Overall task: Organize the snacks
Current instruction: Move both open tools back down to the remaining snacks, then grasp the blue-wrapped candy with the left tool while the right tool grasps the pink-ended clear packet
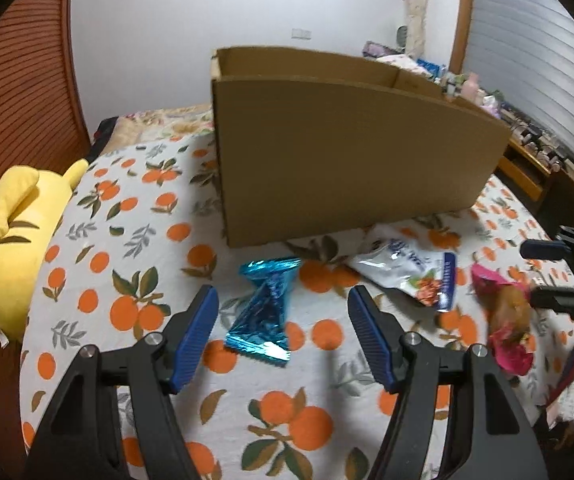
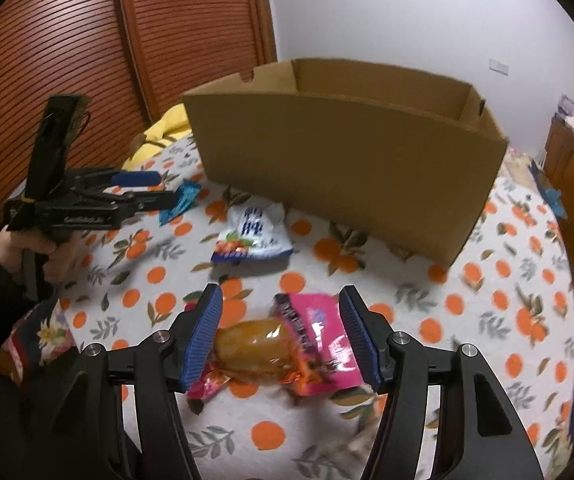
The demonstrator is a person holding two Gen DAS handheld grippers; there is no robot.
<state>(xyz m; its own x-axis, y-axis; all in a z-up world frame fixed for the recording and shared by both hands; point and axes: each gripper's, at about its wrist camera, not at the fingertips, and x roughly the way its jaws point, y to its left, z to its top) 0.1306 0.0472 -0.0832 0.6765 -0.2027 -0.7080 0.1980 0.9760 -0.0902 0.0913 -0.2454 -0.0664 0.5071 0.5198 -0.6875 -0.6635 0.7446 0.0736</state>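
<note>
The left hand-held gripper [image 1: 283, 304] is seen with its blue ribbed pads [image 1: 199, 336] spread about halfway; nothing is gripped. Between them, untouched, a shiny teal foil snack packet [image 1: 265, 308] lies flat on the bed, twisted at its middle, its long axis running from the near end towards the box and leaning slightly right at the far end.

The right hand-held gripper [image 2: 281, 334] is likewise held about half open, with nothing clamped. Under and between its pads a pink snack packet with a clear window showing a brown piece [image 2: 283, 344] is found, lying crosswise, its long axis running from one pad to the other; whether a pad touches it cannot be told through the blur.

Three snack packets are counted in all: the teal one, the pink one, and a white crumpled packet with blue lettering [image 2: 253, 232], which lies between the other two and nearer the box, its printed end turned towards the near edge of the bed.

All are carried by the bedspread printed with oranges and leaves [image 1: 135, 240]. One open brown cardboard box [image 1: 351, 160] stands upright beyond the packets, towards the far edge, its long wall facing both grippers; its floor is hidden by that wall. One yellow plush toy [image 1: 19, 240] lies at the left edge of the bed. A person's hand [image 2: 27, 248] is seen on the left gripper's handle. Slatted wooden doors [image 2: 87, 60] stand behind at left, and a cluttered wooden cabinet [image 1: 527, 140] stands at the right.
</note>
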